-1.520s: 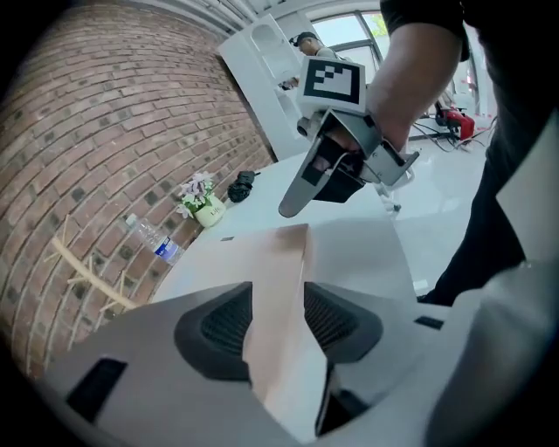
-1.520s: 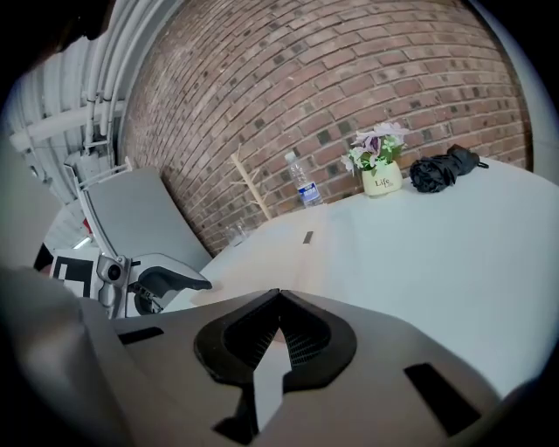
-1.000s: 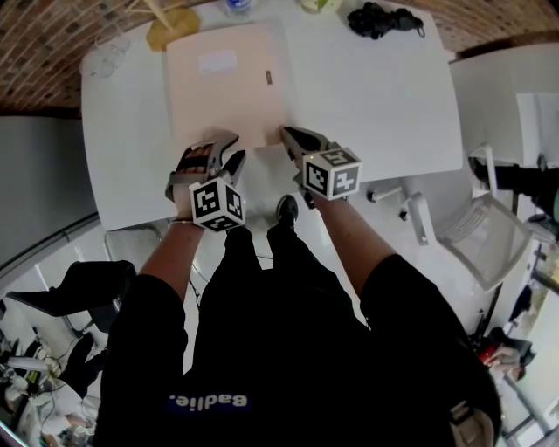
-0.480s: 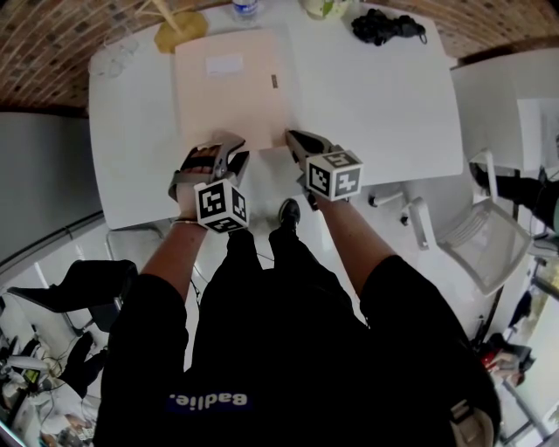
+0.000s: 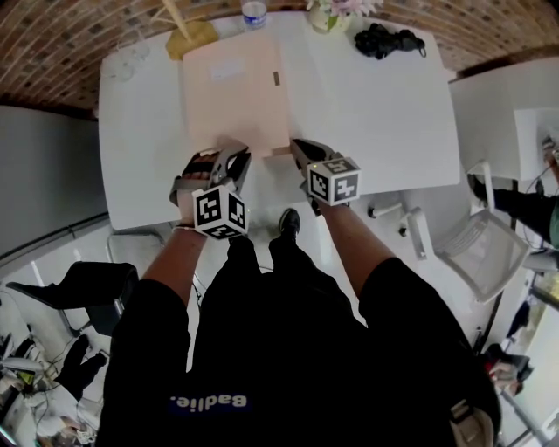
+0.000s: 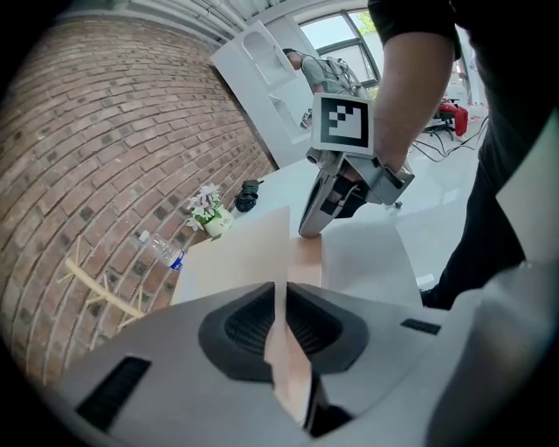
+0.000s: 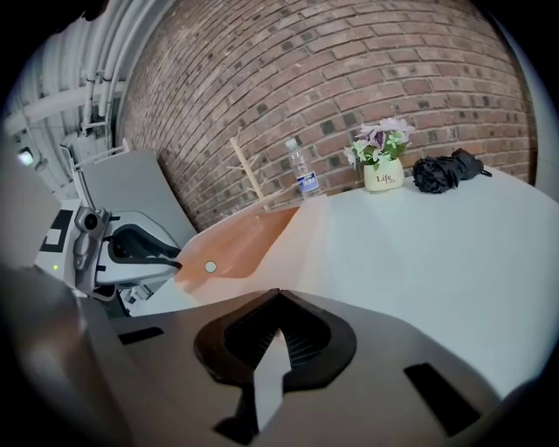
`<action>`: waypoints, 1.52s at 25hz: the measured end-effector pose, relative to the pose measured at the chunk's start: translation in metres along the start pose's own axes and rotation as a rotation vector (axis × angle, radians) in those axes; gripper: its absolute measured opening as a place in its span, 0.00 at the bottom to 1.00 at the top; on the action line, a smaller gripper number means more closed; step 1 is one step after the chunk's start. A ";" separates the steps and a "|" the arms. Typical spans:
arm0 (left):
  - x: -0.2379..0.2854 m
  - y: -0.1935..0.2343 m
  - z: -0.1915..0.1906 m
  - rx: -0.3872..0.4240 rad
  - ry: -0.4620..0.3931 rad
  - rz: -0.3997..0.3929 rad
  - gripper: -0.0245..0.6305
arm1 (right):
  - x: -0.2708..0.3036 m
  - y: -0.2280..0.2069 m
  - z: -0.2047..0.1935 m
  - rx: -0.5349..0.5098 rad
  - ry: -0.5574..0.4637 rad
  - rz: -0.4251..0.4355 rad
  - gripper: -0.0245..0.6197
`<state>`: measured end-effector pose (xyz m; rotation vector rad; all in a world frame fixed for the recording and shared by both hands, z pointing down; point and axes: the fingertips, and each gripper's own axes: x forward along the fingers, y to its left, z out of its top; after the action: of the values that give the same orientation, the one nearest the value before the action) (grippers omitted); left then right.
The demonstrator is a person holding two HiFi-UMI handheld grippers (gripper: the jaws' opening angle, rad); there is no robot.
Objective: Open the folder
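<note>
A peach folder (image 5: 236, 92) lies on the white table (image 5: 376, 113). My left gripper (image 5: 234, 159) is at its near edge. In the left gripper view the jaws have just been closing, and the peach cover (image 6: 244, 253) now runs between them, pinched and lifted a little. My right gripper (image 5: 300, 147) is shut, with its tip down at the folder's near right corner (image 6: 307, 253). In the right gripper view the raised cover (image 7: 236, 240) shows a round snap (image 7: 210, 267), with the left gripper (image 7: 131, 249) beside it.
Along the table's far edge stand a water bottle (image 5: 253, 12), a flower pot (image 5: 330, 13), a black bundle (image 5: 384, 39) and a yellow wooden stand (image 5: 188, 35). A white chair (image 5: 476, 240) is at the right. A brick wall lies beyond the table.
The left gripper's jaws have closed on the folder's near edge and risen slightly with it. The right gripper has stayed in place.
</note>
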<state>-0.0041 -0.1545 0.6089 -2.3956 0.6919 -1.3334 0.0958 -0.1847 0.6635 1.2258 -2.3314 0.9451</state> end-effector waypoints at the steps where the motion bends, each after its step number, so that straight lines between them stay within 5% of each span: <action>1: -0.003 0.001 0.000 -0.007 -0.004 0.005 0.10 | 0.000 0.000 0.000 -0.004 0.003 -0.001 0.08; 11: -0.040 0.023 -0.008 -0.216 -0.059 0.096 0.09 | 0.000 -0.001 -0.001 -0.017 0.030 -0.017 0.08; 28: -0.111 0.064 -0.067 -0.800 -0.187 0.303 0.06 | 0.001 -0.001 -0.001 -0.081 0.067 -0.066 0.08; 34: -0.126 0.071 -0.092 -0.912 -0.207 0.360 0.05 | 0.001 -0.002 0.000 -0.110 0.069 -0.090 0.08; 38: -0.139 0.074 -0.120 -1.083 -0.233 0.397 0.05 | 0.002 -0.002 0.000 -0.114 0.076 -0.098 0.08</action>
<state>-0.1877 -0.1440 0.5374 -2.7933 2.0658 -0.5093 0.0964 -0.1865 0.6652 1.2239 -2.2127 0.8008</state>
